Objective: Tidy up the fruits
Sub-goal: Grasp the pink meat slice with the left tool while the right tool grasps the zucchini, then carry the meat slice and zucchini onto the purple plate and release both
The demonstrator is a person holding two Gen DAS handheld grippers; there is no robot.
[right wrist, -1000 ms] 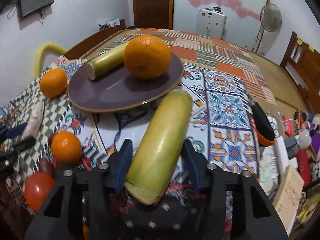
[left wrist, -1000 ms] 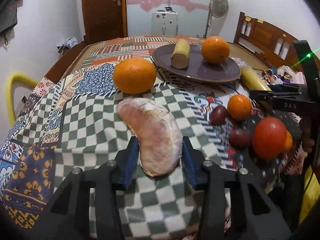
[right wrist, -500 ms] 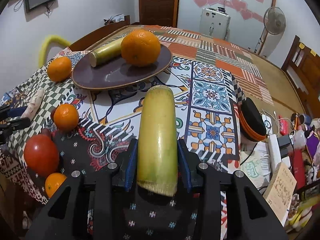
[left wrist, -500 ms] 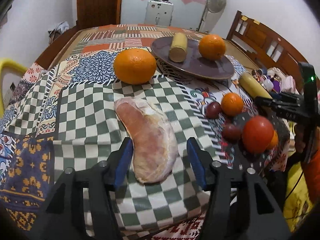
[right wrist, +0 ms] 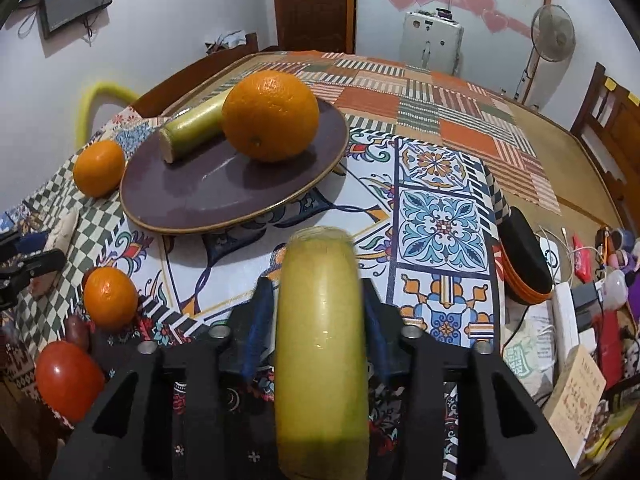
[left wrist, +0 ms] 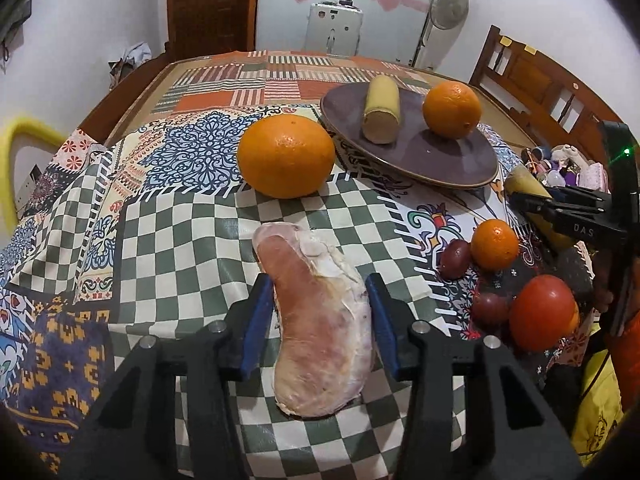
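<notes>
A peeled pink pomelo segment (left wrist: 324, 340) lies between the pads of my left gripper (left wrist: 318, 280), whose jaws are closing and touch both its sides. My right gripper (right wrist: 316, 286) is shut on a yellow-green cane piece (right wrist: 322, 340) that points toward the purple plate (right wrist: 192, 196). On that plate rest an orange (right wrist: 270, 116) and a second cane piece (right wrist: 192, 124). A large orange (left wrist: 286, 156) sits on the cloth left of the plate (left wrist: 440, 160). A small orange (left wrist: 494, 244), a red tomato (left wrist: 542, 318) and two dark fruits (left wrist: 456, 258) cluster at the table's near edge.
A black case with an orange rim (right wrist: 524, 268) and a heap of small household clutter (right wrist: 580, 300) fill the table's right side. A yellow chair back (left wrist: 24, 140) stands at the left, wooden chairs (left wrist: 540, 92) at the right.
The left jaws spread off the pomelo segment and have come back against it. The right gripper has turned the cane piece from slanting to straight ahead.
</notes>
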